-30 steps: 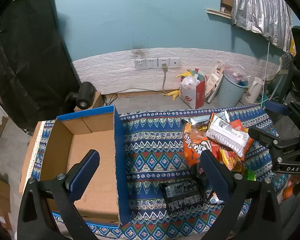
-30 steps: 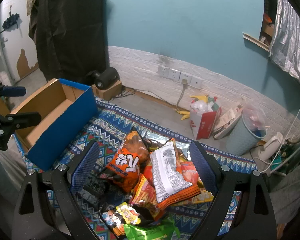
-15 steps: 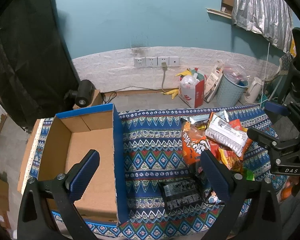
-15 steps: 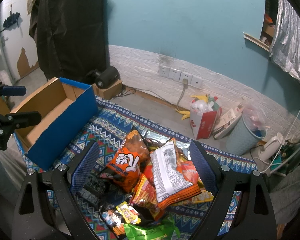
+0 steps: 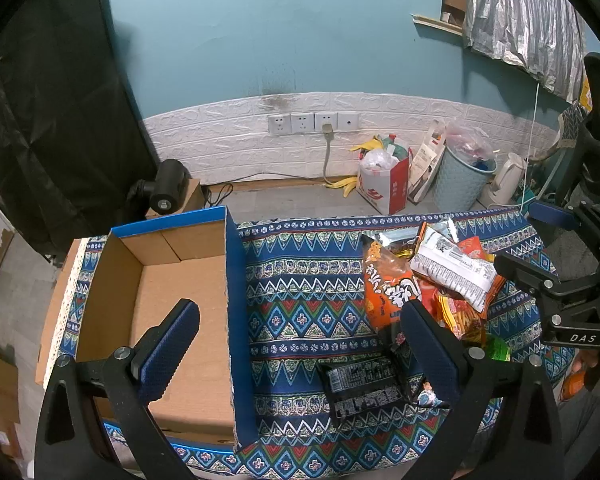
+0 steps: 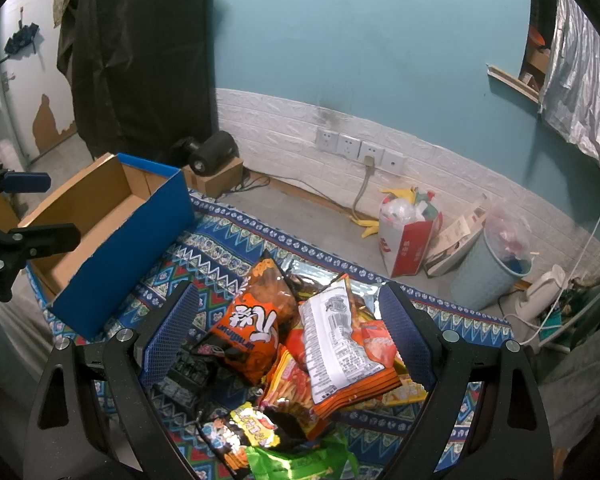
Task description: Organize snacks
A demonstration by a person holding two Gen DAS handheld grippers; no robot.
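Observation:
A pile of snack bags lies on the patterned cloth: an orange bag (image 6: 256, 332) (image 5: 388, 288), a white-backed bag (image 6: 336, 344) (image 5: 452, 268), a black packet (image 5: 360, 386) and a green packet (image 6: 296, 460). An empty cardboard box with blue outer walls (image 5: 234, 300) (image 6: 128, 252) stands to the left. My left gripper (image 5: 300, 352) is open and empty, above the box edge and cloth. My right gripper (image 6: 288, 340) is open and empty, above the snack pile.
The patterned cloth (image 5: 304, 292) covers the table. Behind it are the floor, a red-and-white bag of rubbish (image 5: 384, 184), a light blue bin (image 5: 460, 178), a white kettle (image 5: 506, 180), a black device on a small box (image 5: 168, 190) and wall sockets (image 5: 312, 122).
Both grippers have stayed almost still and open. The left wrist view has shifted very slightly. The snacks have not moved.

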